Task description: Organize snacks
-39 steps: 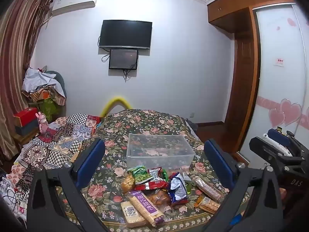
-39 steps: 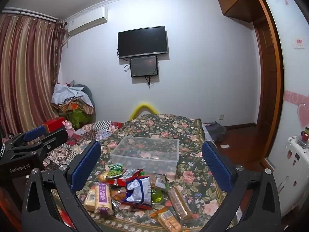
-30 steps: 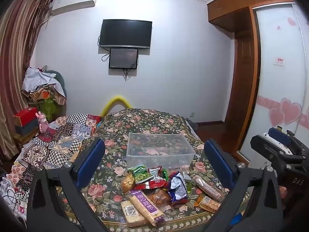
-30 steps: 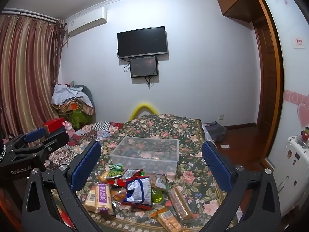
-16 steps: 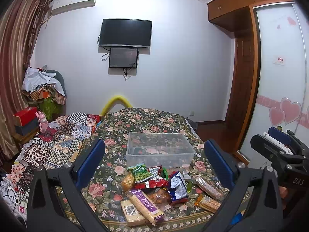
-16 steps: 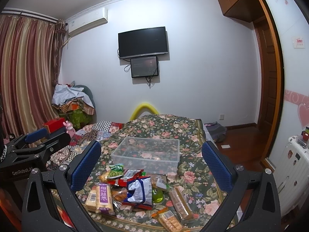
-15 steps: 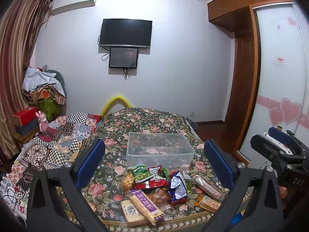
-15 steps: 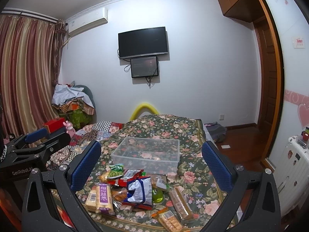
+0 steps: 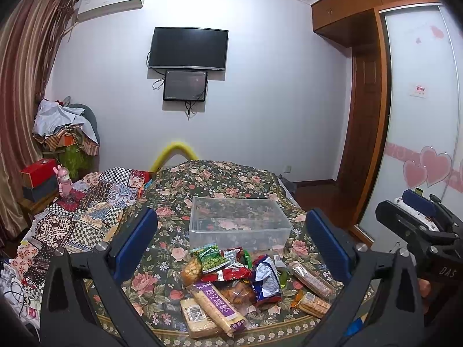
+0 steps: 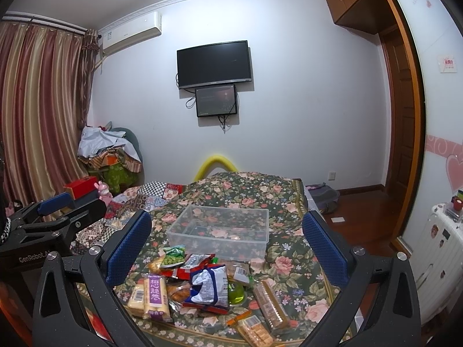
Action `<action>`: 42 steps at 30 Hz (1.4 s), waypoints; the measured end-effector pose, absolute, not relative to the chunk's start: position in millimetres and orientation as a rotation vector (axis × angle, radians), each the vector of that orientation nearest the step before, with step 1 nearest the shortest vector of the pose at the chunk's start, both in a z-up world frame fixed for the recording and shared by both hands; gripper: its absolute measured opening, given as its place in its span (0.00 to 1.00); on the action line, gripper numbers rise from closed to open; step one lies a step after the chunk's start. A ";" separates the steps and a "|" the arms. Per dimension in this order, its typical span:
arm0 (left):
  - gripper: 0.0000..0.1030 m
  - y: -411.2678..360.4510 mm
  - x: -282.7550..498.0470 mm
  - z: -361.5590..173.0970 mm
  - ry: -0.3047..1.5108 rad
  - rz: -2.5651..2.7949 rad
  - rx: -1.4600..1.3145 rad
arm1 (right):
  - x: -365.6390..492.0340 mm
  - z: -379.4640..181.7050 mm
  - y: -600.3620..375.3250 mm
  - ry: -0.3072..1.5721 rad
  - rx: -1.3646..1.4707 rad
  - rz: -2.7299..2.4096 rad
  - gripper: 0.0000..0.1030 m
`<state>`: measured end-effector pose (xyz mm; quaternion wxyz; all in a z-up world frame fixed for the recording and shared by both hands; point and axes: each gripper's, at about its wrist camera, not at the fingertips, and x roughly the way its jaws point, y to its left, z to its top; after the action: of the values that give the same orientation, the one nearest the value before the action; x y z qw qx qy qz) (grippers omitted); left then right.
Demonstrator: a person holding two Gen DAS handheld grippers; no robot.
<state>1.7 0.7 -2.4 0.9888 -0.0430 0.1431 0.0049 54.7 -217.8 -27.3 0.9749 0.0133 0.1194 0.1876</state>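
A pile of snack packets [image 9: 231, 280] lies on the floral bedspread [image 9: 220, 182], also in the right wrist view [image 10: 202, 283]. It includes a purple-labelled wafer pack [image 9: 215, 303], a green pea bag [image 9: 212, 258] and a blue-white bag [image 9: 266, 279]. An empty clear plastic bin [image 9: 238, 225] stands just behind the pile [image 10: 220, 232]. My left gripper [image 9: 231, 240] is open and empty, held above the near side of the pile. My right gripper [image 10: 227, 240] is open and empty, beside it to the right.
A patchwork quilt [image 9: 81, 208] covers the bed's left side. A red box [image 9: 37, 172] and a pink toy [image 9: 65, 180] sit on a stand at left. A wardrobe [image 9: 419, 115] lines the right wall. A white suitcase [image 10: 439, 248] stands at right.
Both grippers have barely moved; the right view has shifted very slightly. Nothing was grasped or released.
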 end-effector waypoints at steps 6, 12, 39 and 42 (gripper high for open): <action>1.00 0.5 4.2 -4.2 0.294 0.005 -0.089 | 57.2 -29.5 -216.6 0.247 0.033 0.384 1.00; 1.00 4.9 14.1 -9.9 0.314 -0.009 -0.081 | 77.2 -38.0 -217.9 0.312 0.046 0.394 1.00; 0.73 22.7 94.1 -158.6 0.939 -0.037 -0.167 | 154.8 -168.0 -251.7 0.812 -0.045 0.346 0.78; 0.73 18.3 96.1 -165.2 0.959 -0.038 -0.171 | 164.6 -178.3 -253.9 0.836 -0.033 0.364 0.72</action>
<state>96.1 18.3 -165.2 0.8835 -0.0820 0.4609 -0.0180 164.6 -253.9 -178.3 0.8976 -0.0162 0.4039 0.1758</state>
